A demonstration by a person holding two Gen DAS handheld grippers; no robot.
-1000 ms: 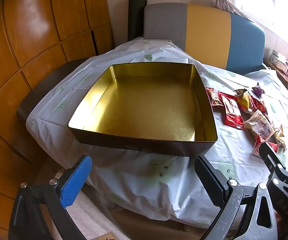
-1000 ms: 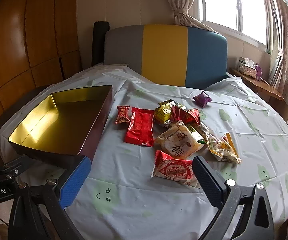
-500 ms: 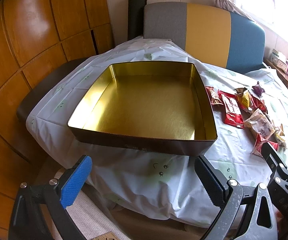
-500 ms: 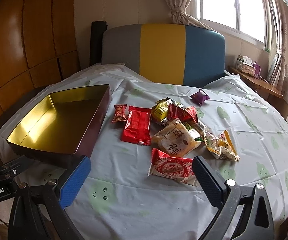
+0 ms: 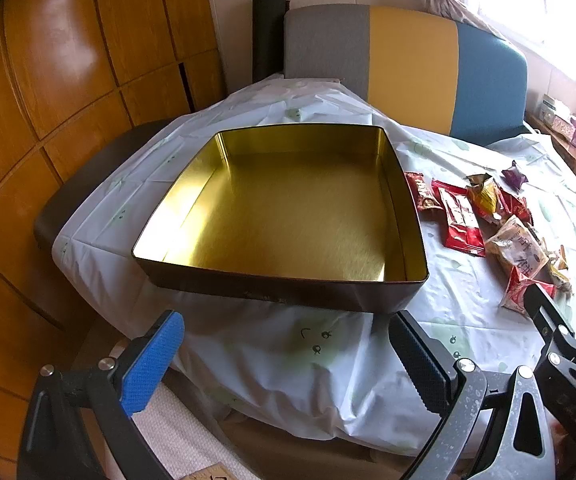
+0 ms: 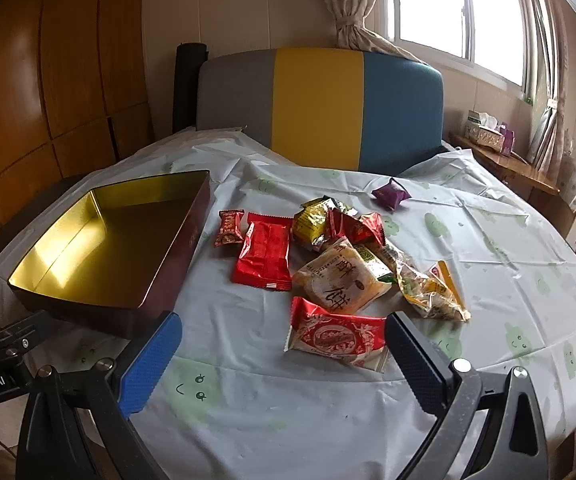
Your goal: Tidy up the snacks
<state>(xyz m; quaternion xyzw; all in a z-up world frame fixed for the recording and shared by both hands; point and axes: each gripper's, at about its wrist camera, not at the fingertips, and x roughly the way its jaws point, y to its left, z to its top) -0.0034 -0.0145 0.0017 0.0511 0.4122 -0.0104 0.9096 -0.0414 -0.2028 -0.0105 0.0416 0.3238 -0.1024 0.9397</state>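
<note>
Lying in a loose heap on the tablecloth (image 6: 488,240), the snacks (image 6: 340,256) sit at about 12 o'clock from my right claw (image 6: 279,354), with the nearest red-and-white packet (image 6: 336,336) just beyond its tips, toward the dark finger at 1 o'clock. That claw is spread wide and holds nothing, touching nothing. A purple candy (image 6: 390,194) lies apart at the far edge of the heap. A flat red pack (image 6: 265,254) and a small red sweet (image 6: 229,228) lie nearest the tin (image 6: 179,256), which stands at 10 o'clock, its gold inside bare.

My left claw (image 5: 288,356) is also wide and empty, hanging off the near table edge with the tin's near wall at 12 o'clock, apart from both fingers. From there the snacks lie at 2 o'clock.

Bare cloth runs to the right of the heap and between the heap and my right claw. A striped chair back (image 6: 320,108) stands behind the far edge.
</note>
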